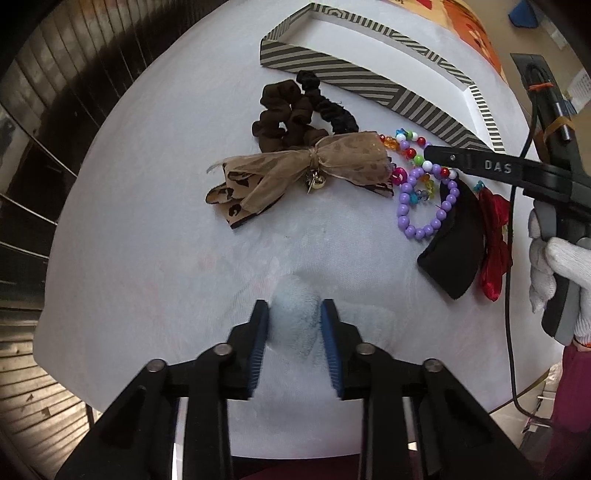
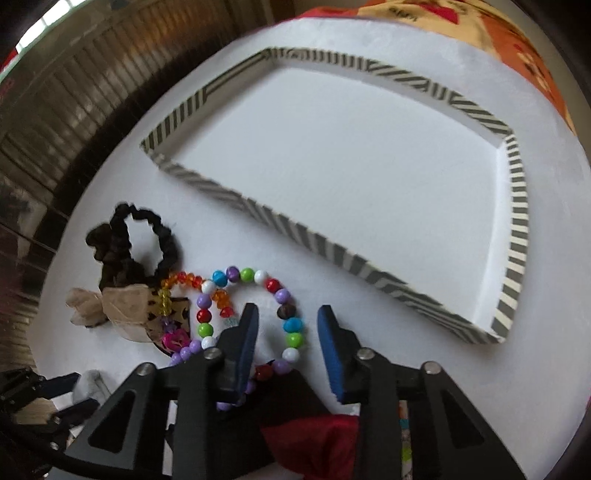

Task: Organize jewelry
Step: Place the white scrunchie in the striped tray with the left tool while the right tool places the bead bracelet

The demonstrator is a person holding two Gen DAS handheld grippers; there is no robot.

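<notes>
My left gripper [image 1: 294,325] is shut on a pale blue fluffy piece [image 1: 293,314] low over the white table. My right gripper [image 2: 288,325] is open, its jaws astride the right side of a multicoloured bead bracelet [image 2: 251,306]; its finger also shows in the left wrist view [image 1: 472,162]. A purple bead bracelet [image 1: 424,206], a sheer leopard bow [image 1: 295,173], a brown scrunchie [image 1: 284,118], a black scrunchie [image 1: 332,107], a black pad [image 1: 454,243] and a red bow [image 1: 493,240] lie in a cluster. The striped tray [image 2: 513,221] stands empty behind them.
The round white table [image 1: 147,221] drops off to a dark slatted wall on the left. A floral cloth [image 2: 498,33] lies beyond the tray. A white-gloved hand [image 1: 561,266] holds the right gripper.
</notes>
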